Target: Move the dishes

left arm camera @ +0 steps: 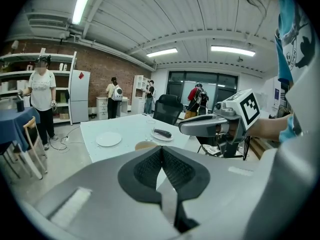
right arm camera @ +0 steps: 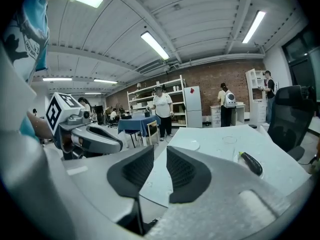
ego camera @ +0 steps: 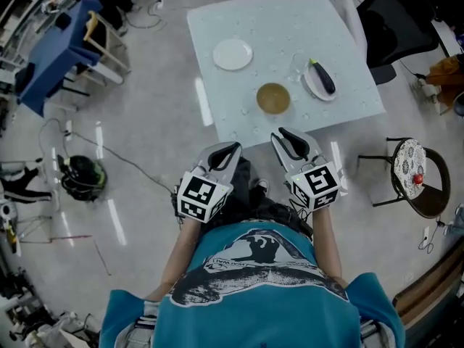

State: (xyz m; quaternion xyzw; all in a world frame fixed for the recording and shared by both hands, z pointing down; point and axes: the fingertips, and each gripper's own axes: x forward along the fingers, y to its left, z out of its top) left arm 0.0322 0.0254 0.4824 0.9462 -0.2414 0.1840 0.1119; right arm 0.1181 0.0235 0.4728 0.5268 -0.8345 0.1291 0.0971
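Left gripper (ego camera: 230, 149): nearest to me, held low in front of my teal shirt, its dark ribbed pads pressed together on nothing.
Right gripper (ego camera: 286, 135): just beside it, pads a narrow slit apart, empty.
Dishes: all on the pale square table (ego camera: 348, 107) ahead of me, none in my grip. A brown round bowl (ego camera: 273, 98) sits nearest my edge, with a white round plate (ego camera: 233, 54) further back on the left. A white oval plate (ego camera: 309, 85) on the right carries a dark purple aubergine (ego camera: 323, 77).
Stage: not begun, I judge; both tools hang short of the table.
Risk: flat plate rims offer little to pinch and may slip. Tilting the oval plate could roll the aubergine off. My closed left tool would only shove the bowl.
Surroundings: black office chair (ego camera: 395, 17) past the far right corner; blue table (ego camera: 51, 53) well apart, left.
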